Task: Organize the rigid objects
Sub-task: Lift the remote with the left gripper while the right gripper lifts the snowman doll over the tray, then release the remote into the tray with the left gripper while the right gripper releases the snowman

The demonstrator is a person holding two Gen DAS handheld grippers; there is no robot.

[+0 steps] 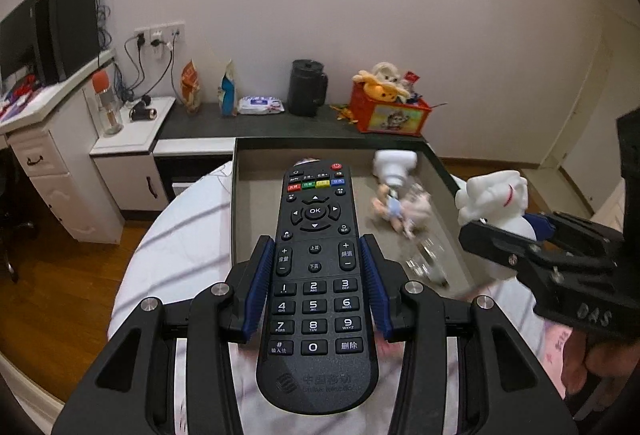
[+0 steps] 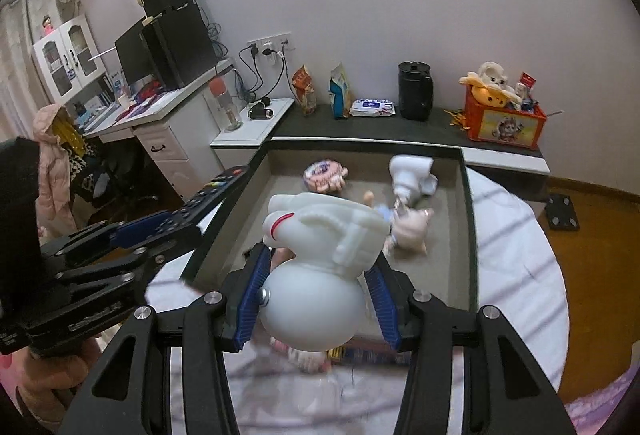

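Observation:
My left gripper (image 1: 316, 267) is shut on a black TV remote (image 1: 316, 275), held over the near edge of a shallow grey tray (image 1: 256, 203). My right gripper (image 2: 316, 275) is shut on a white astronaut figure (image 2: 320, 259), held above the tray's (image 2: 460, 235) near side. The right gripper with the figure (image 1: 496, 203) shows at the right of the left wrist view. The left gripper with the remote (image 2: 200, 203) shows at the left of the right wrist view. The tray holds a white bottle-like object (image 2: 408, 175), a small doll (image 2: 408, 231) and a round pink-and-white item (image 2: 324, 175).
The tray lies on a white bed cover (image 2: 516, 259). Behind it a dark shelf (image 2: 372, 127) carries a black jug (image 2: 416, 91), snack bags, a wipes pack and an orange toy crate (image 2: 504, 119). A white desk with monitor stands left. Wooden floor lies on both sides.

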